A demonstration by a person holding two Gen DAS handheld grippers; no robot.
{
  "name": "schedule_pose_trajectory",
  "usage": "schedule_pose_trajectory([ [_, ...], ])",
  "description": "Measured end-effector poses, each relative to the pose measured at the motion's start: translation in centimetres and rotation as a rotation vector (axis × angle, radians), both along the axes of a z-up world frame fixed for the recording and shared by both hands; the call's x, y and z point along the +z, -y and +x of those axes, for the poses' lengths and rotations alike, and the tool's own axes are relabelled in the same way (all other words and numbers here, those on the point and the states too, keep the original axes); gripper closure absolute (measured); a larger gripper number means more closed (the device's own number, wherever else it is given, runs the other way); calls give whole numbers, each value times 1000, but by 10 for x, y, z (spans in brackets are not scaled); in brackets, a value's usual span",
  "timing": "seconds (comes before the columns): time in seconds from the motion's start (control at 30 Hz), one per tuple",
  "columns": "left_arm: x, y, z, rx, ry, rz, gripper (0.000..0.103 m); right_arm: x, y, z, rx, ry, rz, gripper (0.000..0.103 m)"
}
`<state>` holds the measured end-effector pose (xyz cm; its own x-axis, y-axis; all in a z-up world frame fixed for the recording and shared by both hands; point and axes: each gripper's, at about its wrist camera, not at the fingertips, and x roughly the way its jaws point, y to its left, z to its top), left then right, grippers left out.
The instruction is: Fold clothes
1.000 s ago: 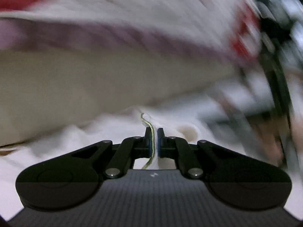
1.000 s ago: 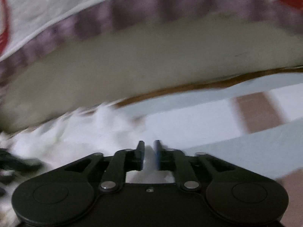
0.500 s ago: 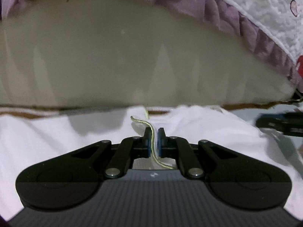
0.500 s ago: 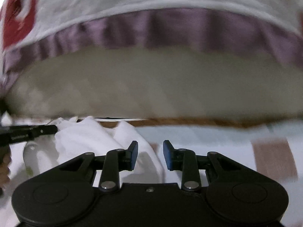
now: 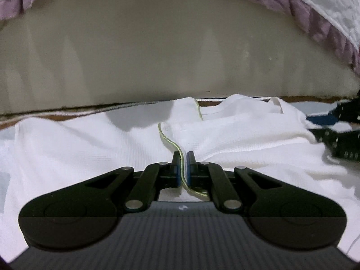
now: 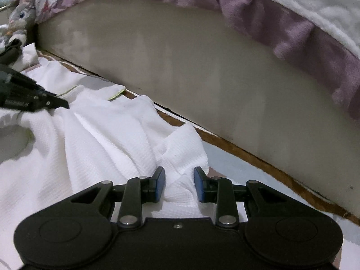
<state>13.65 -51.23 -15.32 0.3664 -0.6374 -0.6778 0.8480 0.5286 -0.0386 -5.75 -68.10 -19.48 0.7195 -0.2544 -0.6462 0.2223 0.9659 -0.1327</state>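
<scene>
A white waffle-knit garment (image 5: 236, 135) is spread, rumpled, beside the mattress edge (image 5: 157, 56). Its yellow-trimmed hem (image 5: 167, 140) is pinched by the left gripper (image 5: 183, 167); the right gripper (image 6: 178, 183) is spread around a raised fold. Soft, light, limp cloth is judged; hemmed edges offer surest hold.

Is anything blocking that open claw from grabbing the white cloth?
Nothing visible does. The right gripper is open, with a bunched fold of the white garment already lying between its fingers. The left gripper is shut on the garment's yellow-green edged hem.
</scene>
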Motion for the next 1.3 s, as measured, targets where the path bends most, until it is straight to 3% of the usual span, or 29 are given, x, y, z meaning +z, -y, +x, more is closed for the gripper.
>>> schedule_pose_trajectory([
  [0.03,1,3,-1,-1,13,10,99,-1,0,0,35,7,-7,89],
  [0.13,11,13,-8,-19,89,9,99,5,8,0,1,23,41,99],
  [0.27,35,24,-7,-39,121,-124,99,25,36,-23,-223,219,114,99],
  [0.33,39,39,-4,-36,123,-135,99,35,56,-40,-332,313,170,100],
  [0.43,25,69,1,-15,125,-24,98,37,76,-56,-430,388,254,100],
  [0.5,10,87,3,5,162,95,93,27,78,-51,-468,357,260,100],
  [0.53,5,93,4,12,176,141,86,19,79,-47,-500,324,253,100],
  [0.57,6,91,5,22,182,152,77,9,80,-43,-542,287,249,100],
  [0.6,12,82,7,49,165,131,75,0,80,-39,-585,253,251,100],
  [0.67,30,57,15,116,78,72,60,-4,77,-39,-670,249,239,99],
  [0.73,49,21,24,130,-69,22,58,8,76,-42,-749,238,254,85],
  [0.77,58,2,25,126,-112,15,58,15,76,-47,-787,245,278,84],
  [0.8,67,-18,21,129,-122,19,58,23,74,-56,-809,280,330,80],
  [0.9,89,-84,-1,163,-16,100,58,47,64,-88,-821,392,526,59],
  [1.0,103,-162,-19,232,4,134,55,69,39,-95,-787,373,642,58],
  [1.17,107,-293,-28,483,-43,143,53,84,-45,-116,-599,257,733,51],
  [1.3,92,-386,-23,685,-100,79,49,94,-116,-133,-437,160,793,49],
])
